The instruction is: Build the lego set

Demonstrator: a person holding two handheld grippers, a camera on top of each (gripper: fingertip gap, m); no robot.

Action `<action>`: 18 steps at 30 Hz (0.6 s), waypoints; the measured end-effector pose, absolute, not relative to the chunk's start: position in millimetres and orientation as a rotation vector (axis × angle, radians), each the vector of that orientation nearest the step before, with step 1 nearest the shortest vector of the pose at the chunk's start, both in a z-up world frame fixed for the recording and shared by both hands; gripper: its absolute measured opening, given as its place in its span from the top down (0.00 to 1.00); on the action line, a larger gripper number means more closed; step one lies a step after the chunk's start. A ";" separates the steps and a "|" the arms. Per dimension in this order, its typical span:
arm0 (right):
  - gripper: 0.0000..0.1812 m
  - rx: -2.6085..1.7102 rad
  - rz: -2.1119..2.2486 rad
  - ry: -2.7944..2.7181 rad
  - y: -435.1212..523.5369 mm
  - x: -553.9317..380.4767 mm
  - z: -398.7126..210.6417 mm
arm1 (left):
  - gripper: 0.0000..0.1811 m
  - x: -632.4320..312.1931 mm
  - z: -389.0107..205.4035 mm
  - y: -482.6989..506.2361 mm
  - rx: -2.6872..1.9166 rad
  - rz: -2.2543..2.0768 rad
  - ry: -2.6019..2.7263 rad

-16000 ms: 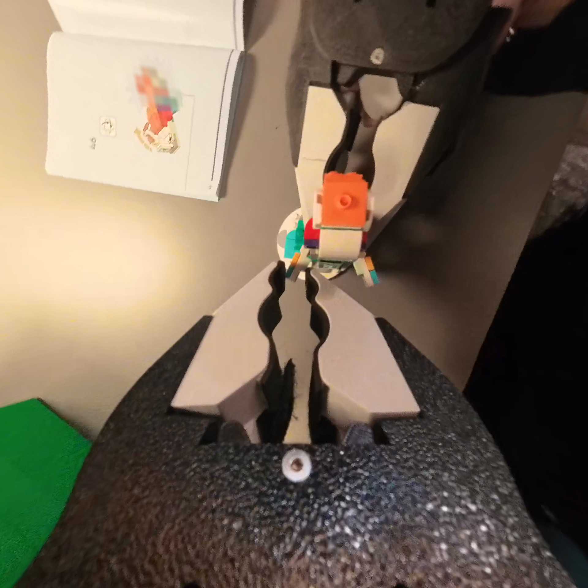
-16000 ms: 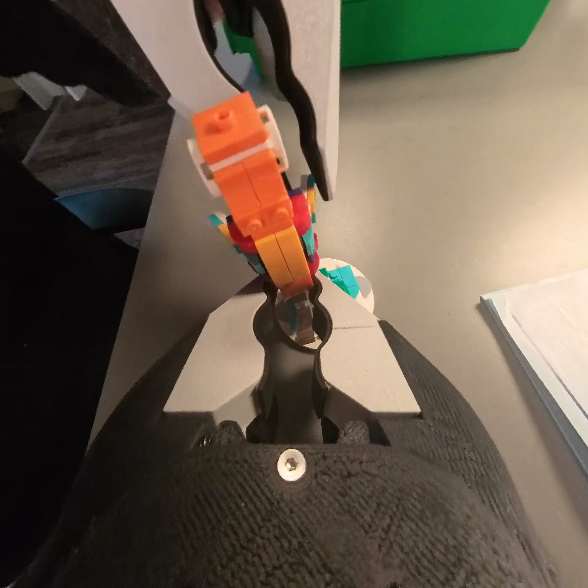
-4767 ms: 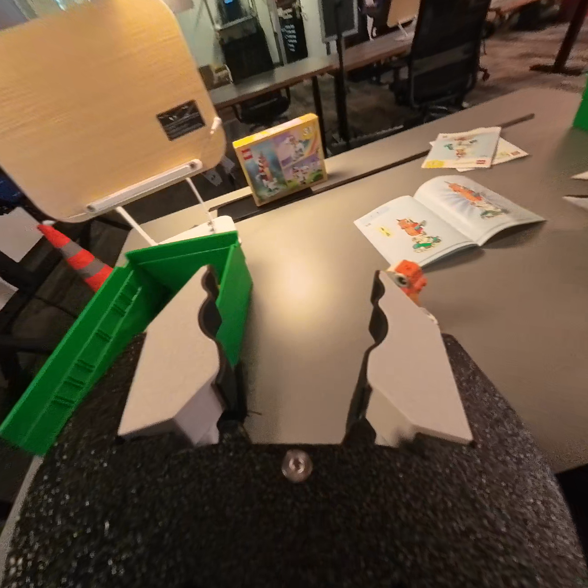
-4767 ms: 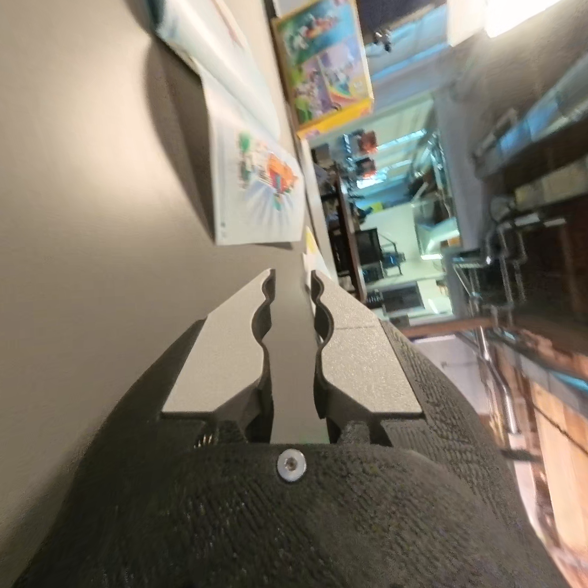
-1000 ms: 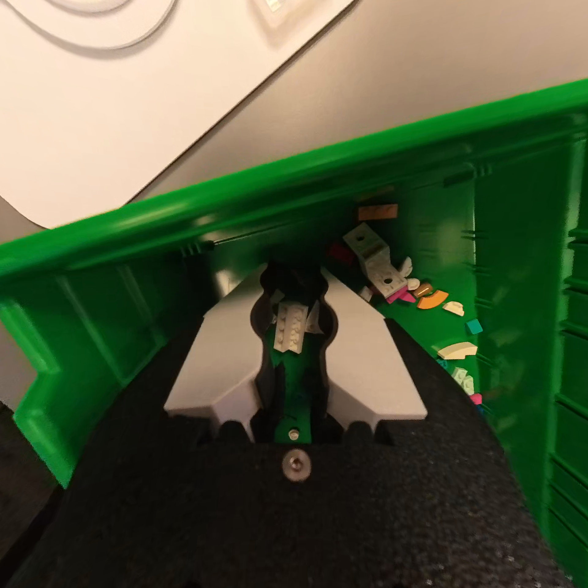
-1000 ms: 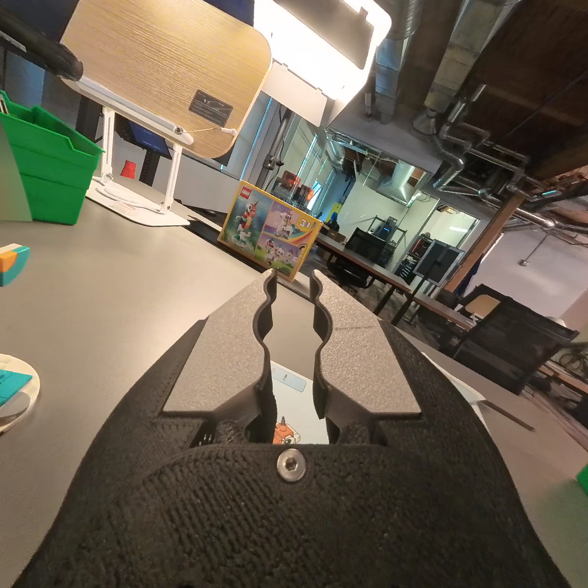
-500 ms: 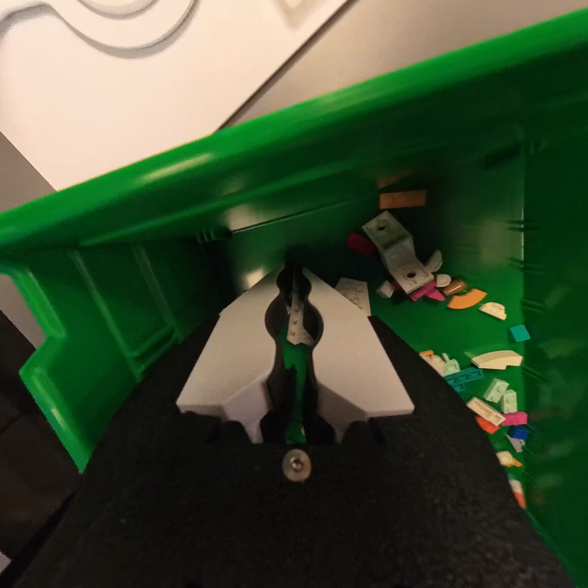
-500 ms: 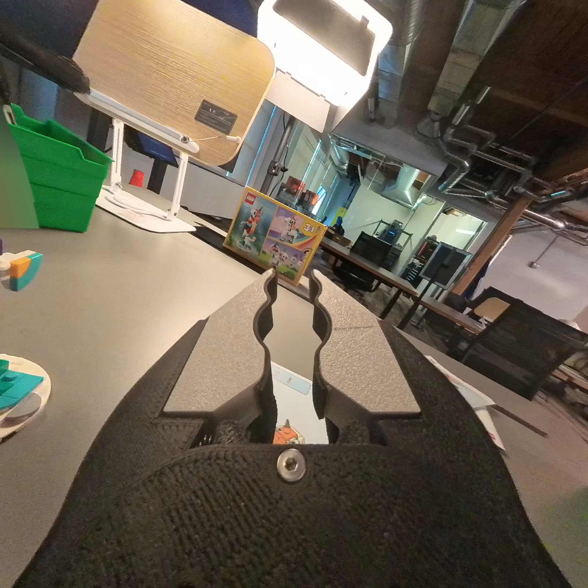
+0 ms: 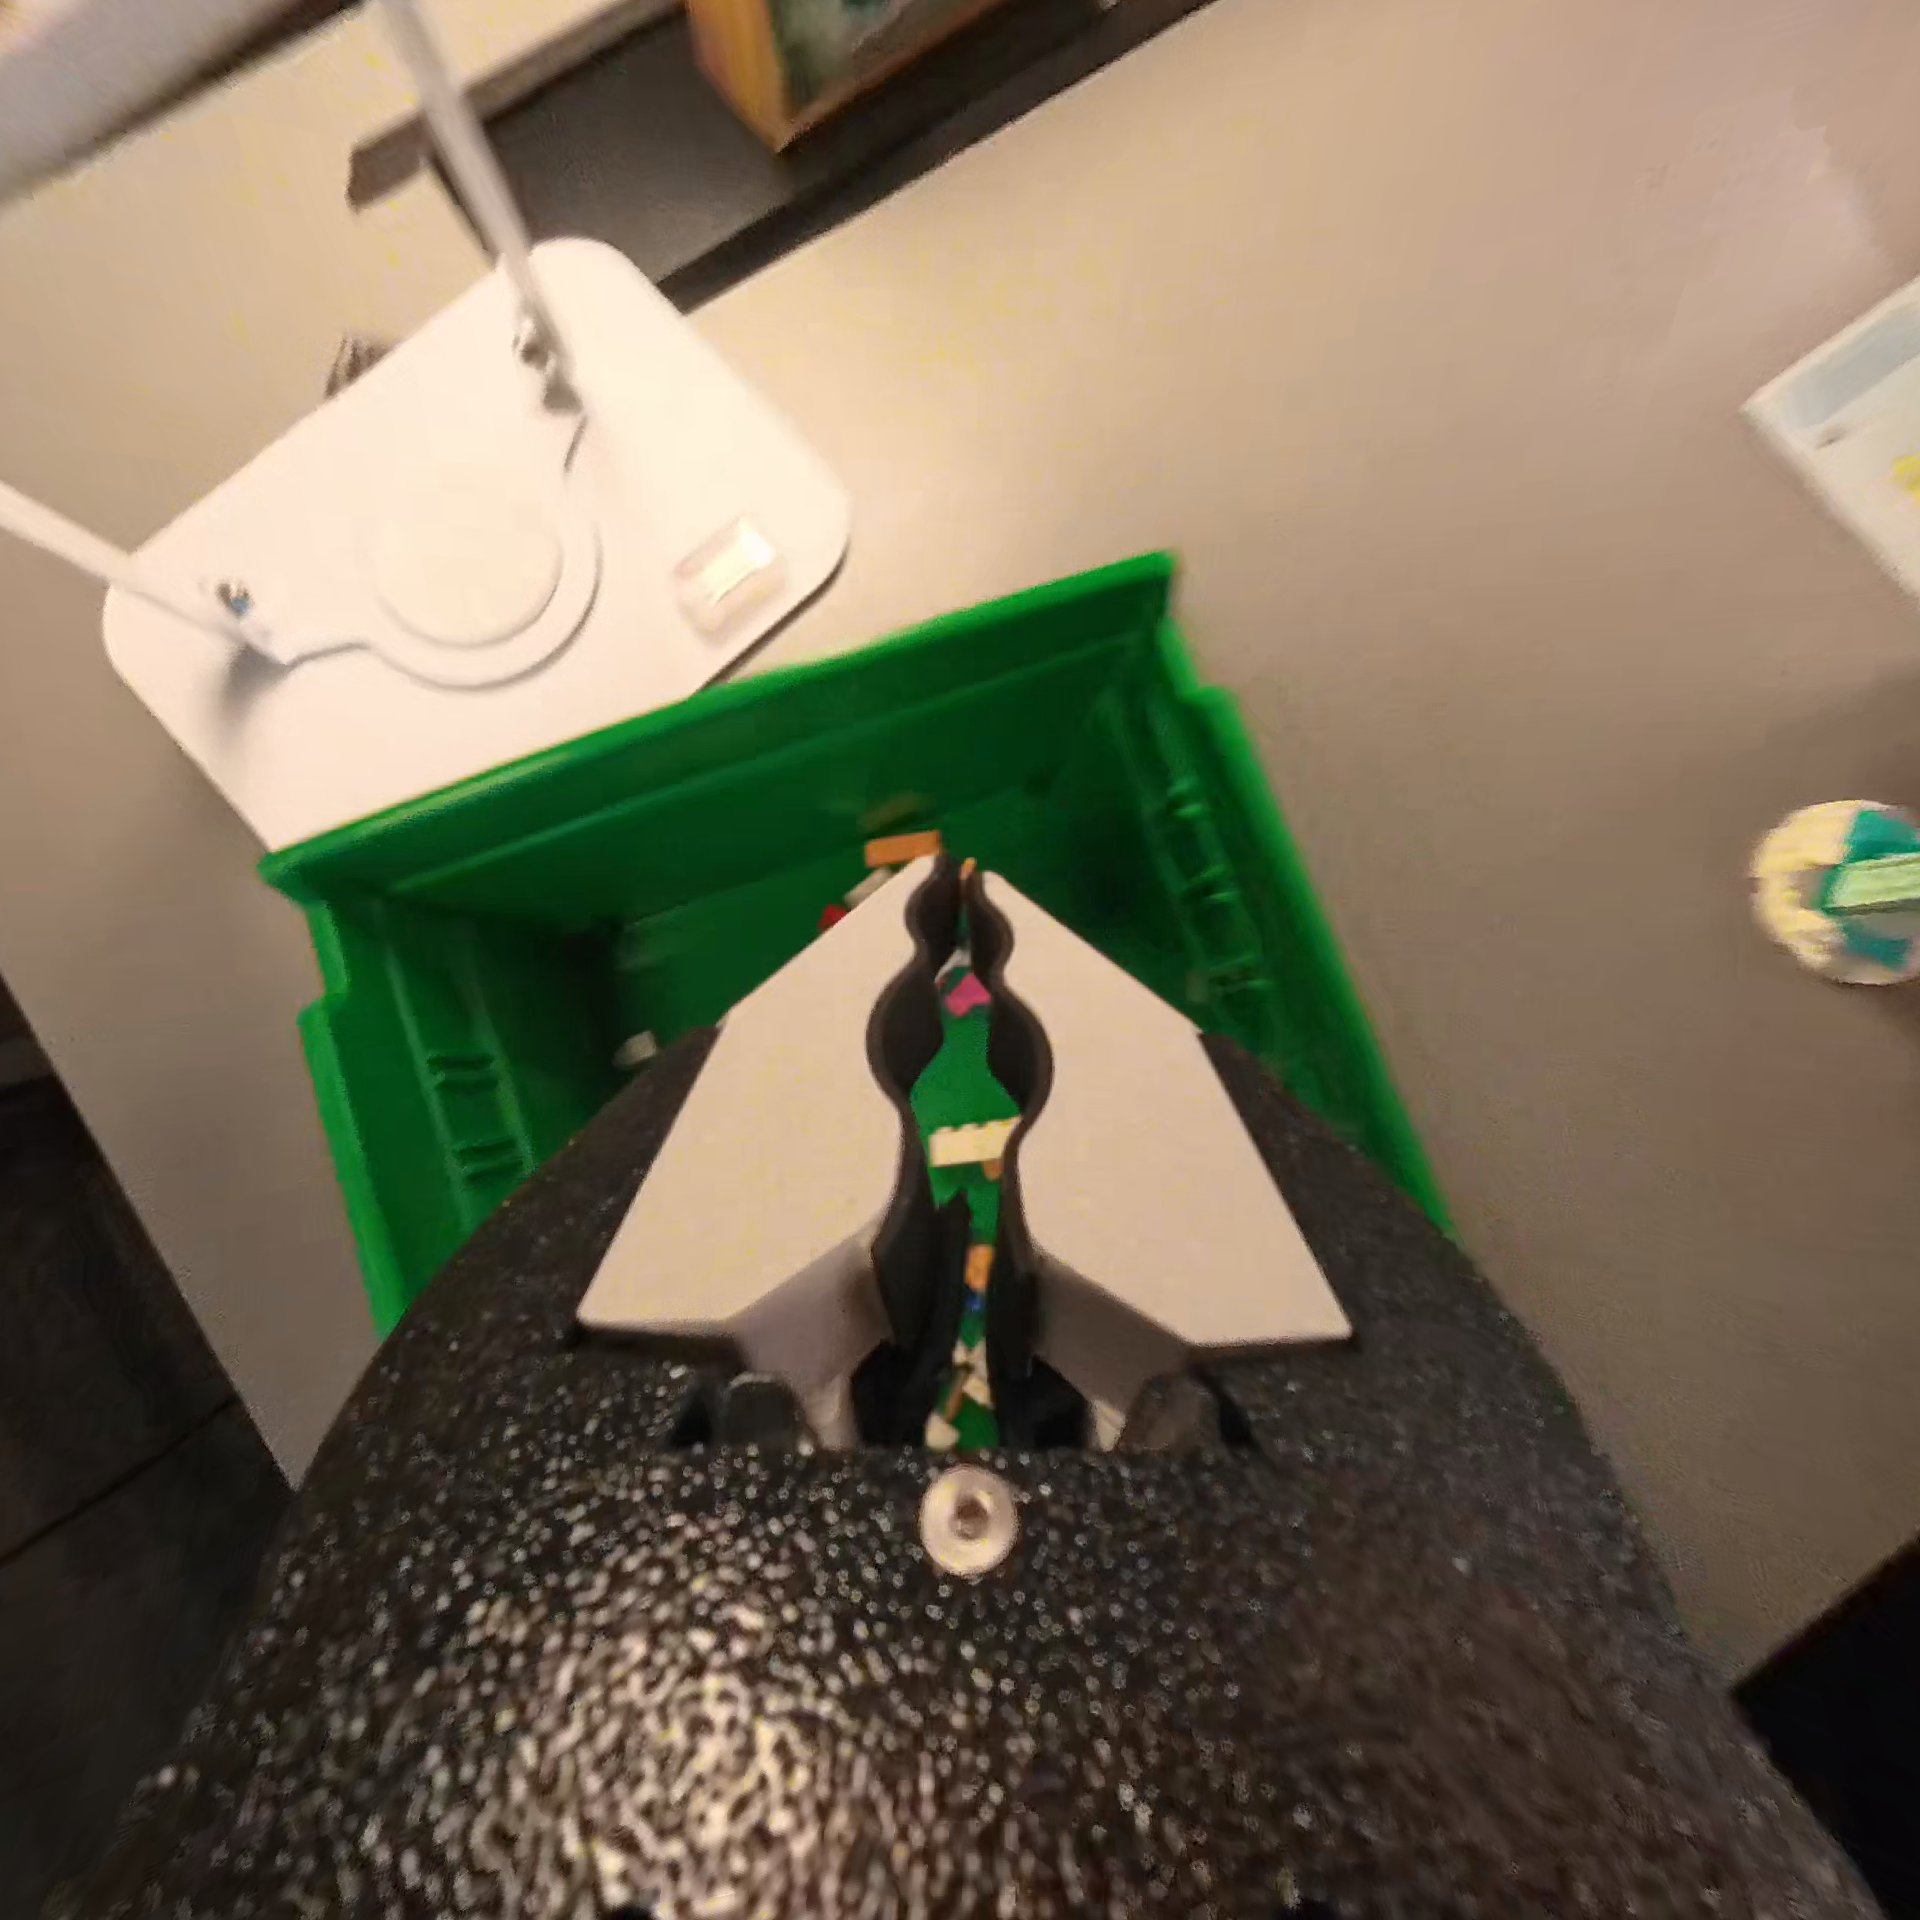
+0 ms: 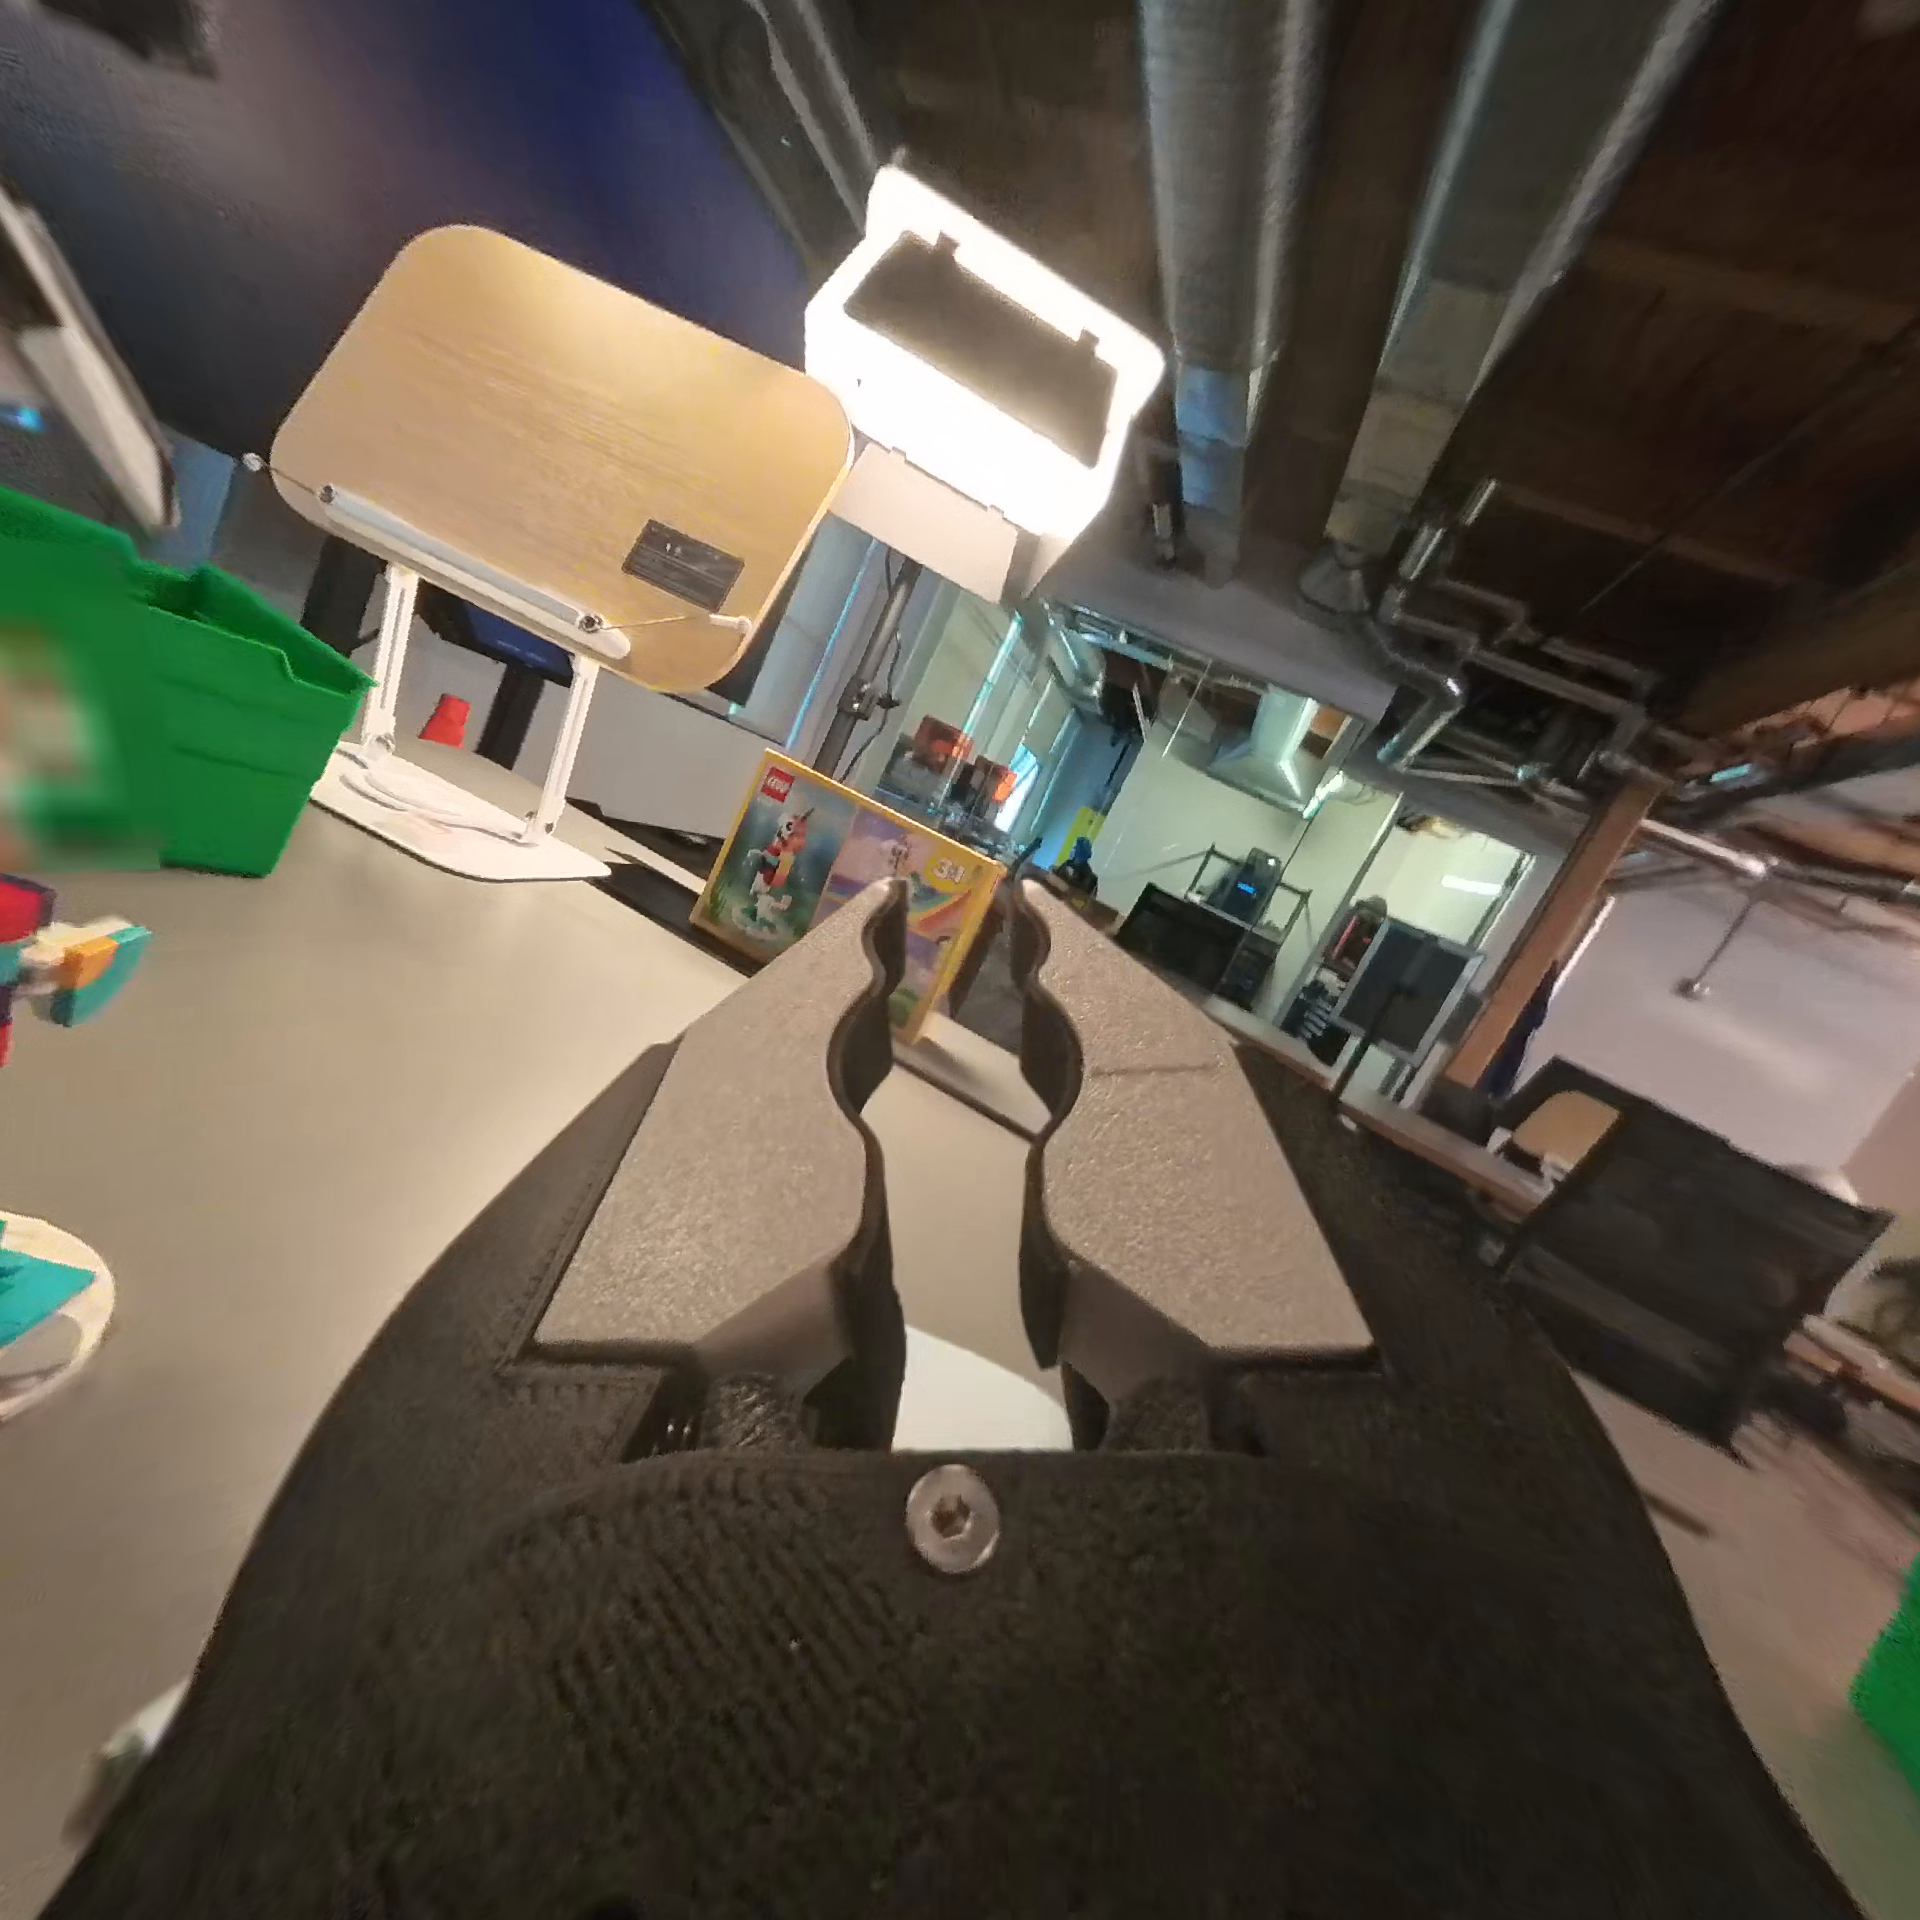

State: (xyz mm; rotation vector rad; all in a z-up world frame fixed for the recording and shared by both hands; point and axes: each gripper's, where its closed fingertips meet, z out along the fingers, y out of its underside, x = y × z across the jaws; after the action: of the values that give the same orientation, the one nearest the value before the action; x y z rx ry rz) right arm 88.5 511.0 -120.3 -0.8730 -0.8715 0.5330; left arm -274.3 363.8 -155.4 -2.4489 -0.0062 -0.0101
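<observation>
Left gripper above green bin, clenched, possibly pinching a thin piece; blurry. Right gripper parted, empty, above bare table.

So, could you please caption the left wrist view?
Left tool, nearly closed, above the green bin of loose bricks.

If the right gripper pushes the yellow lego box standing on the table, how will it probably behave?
The lego box stands upright on a narrow edge, so it would likely tip rather than slide. It looks like thin cardboard, probably light. With pieces lying in the green bin, it may be nearly empty.
</observation>
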 end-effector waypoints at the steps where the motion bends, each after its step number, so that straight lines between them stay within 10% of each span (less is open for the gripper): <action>1: 0.91 -0.850 0.521 -0.891 512.6 90.7 -120.1 | 1.00 -260.9 -144.5 367.2 -2.434 -0.008 0.033; 18: 0.92 -0.806 0.517 -0.996 529.0 110.4 -135.7 | 1.00 -61.9 -199.1 455.4 -2.548 -0.223 0.575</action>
State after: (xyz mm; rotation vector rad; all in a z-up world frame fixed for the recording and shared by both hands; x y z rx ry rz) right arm 110.4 529.0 -135.7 -0.8062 -0.9960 0.5172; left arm -61.9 455.4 -199.1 -2.5481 0.5749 -0.2229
